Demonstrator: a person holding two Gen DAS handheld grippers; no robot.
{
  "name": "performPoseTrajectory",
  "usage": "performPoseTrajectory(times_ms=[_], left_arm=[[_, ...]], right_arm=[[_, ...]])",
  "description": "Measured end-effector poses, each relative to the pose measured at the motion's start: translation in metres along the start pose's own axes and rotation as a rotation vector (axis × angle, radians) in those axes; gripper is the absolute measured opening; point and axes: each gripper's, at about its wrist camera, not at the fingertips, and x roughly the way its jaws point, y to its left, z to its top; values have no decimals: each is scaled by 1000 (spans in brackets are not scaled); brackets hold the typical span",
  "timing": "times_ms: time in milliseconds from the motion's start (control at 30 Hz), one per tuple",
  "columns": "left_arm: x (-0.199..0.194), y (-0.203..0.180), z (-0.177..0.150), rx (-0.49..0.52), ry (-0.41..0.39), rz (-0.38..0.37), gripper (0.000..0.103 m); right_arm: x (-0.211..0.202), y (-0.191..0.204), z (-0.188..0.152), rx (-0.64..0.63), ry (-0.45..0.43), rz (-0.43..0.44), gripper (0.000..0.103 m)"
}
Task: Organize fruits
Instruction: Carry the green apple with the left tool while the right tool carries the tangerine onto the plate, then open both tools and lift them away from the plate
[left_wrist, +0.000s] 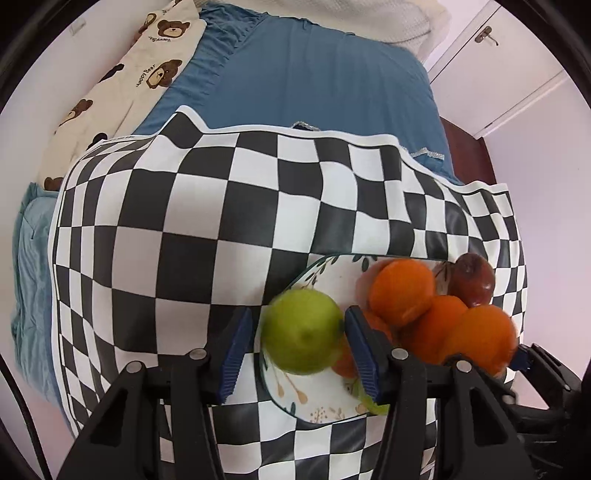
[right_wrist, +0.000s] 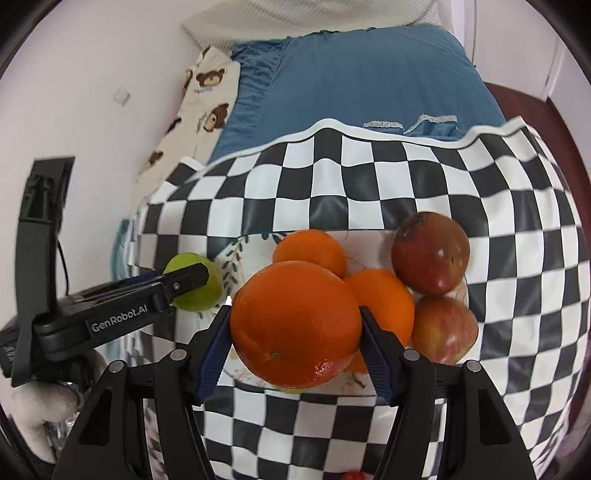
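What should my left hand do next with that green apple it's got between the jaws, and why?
Probably lift the green apple straight up a little before carrying it anywhere. The left gripper has it between the jaws at the rim of the floral plate, with the oranges heaped right beside it, and the right gripper holds an orange close by, so a sideways move risks bumping them.

We are in a home bedroom. A bed with a blue sheet (left_wrist: 317, 77) fills the upper middle of both views, and a cream pillow printed with brown bears (left_wrist: 122, 85) lies along its upper left. A white knitted blanket (right_wrist: 314, 18) sits at the top. At upper right we see a white door with a metal handle (left_wrist: 487, 36).
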Motion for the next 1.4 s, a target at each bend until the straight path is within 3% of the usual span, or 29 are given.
performPoseTrajectory(times_ms=[200, 467, 600, 767, 800, 867, 933, 1100, 1400], left_arm=[[-12, 1, 5, -5, -30, -5, 50], [5, 9, -3, -47, 21, -9, 50], [11, 15, -8, -80, 43, -24, 50], [2, 20, -14, -90, 29, -5, 51], [-3, 20, -17, -81, 17, 7, 53], [-14, 19, -24, -60, -20, 37, 76], [-22, 15, -34, -21, -47, 67, 90], [-33, 3, -70, 46, -87, 128, 91], [-61, -23, -112, 69, -119, 132, 91]], right_arm=[[14, 12, 11, -32, 29, -33, 68], [37, 19, 12, -60, 68, -83, 69], [40, 17, 16, -43, 68, -70, 77], [35, 9, 19, -9, 52, -59, 77], [33, 7, 19, -3, 49, -56, 80], [23, 3, 14, 6, 34, -55, 93], [12, 0, 4, -3, 5, -97, 95], [-4, -6, -32, -35, -33, -194, 95], [-29, -20, -78, -21, -57, -221, 95]])
